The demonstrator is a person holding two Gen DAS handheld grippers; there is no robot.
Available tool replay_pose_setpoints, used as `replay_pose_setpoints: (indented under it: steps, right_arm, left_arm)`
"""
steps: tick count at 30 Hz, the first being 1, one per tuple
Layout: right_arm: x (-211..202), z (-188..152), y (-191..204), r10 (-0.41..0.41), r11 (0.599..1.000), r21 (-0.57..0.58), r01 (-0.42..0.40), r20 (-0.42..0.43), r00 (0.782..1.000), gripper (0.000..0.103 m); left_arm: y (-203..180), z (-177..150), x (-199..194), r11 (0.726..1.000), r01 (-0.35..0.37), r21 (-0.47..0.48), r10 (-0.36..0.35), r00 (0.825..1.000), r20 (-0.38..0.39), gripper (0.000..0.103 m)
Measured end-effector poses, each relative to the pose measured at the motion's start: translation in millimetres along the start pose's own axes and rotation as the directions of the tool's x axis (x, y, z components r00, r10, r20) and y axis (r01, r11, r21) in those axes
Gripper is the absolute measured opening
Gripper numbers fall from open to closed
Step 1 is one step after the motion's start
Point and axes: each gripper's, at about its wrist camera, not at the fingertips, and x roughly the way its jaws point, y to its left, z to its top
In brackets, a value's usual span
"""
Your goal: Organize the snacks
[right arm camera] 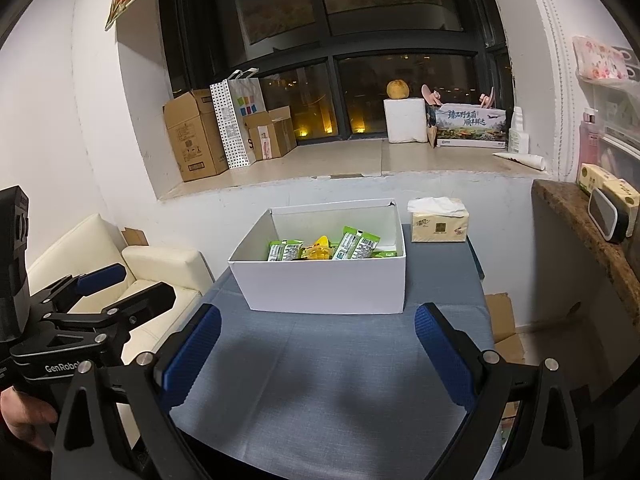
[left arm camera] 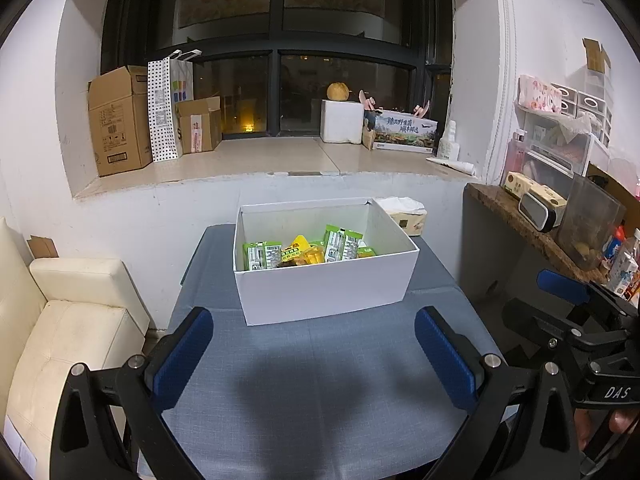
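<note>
A white open box (left arm camera: 320, 292) stands on the blue-grey table (left arm camera: 320, 380), holding green snack packets (left arm camera: 342, 245) and a yellow packet (left arm camera: 300, 250). It also shows in the right wrist view (right arm camera: 324, 286) with its green packets (right arm camera: 356, 246). My left gripper (left arm camera: 314, 352) is open and empty, held above the table in front of the box. My right gripper (right arm camera: 318, 350) is open and empty, also in front of the box. Each gripper shows at the edge of the other's view: the right one (left arm camera: 568, 300), the left one (right arm camera: 104, 288).
A tissue pack (right arm camera: 439, 225) lies on the table behind the box at the right. A cream sofa (left arm camera: 60, 340) stands left of the table. A stone counter (left arm camera: 532, 232) with cartons and bottles is at the right. Cardboard boxes (left arm camera: 120, 120) stand on the window sill.
</note>
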Motion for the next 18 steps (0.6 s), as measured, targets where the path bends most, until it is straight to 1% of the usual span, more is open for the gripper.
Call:
replay_pose_setpoints:
  steps: [18]
  right_arm:
    - [0.4,1.1,0.9,0.002,1.0,-0.001,-0.002,-0.006,1.0,0.1]
  left_arm:
    - [-4.1,0.3,0.8,1.0,0.004,0.001,-0.004,1.0,-0.006,0.103]
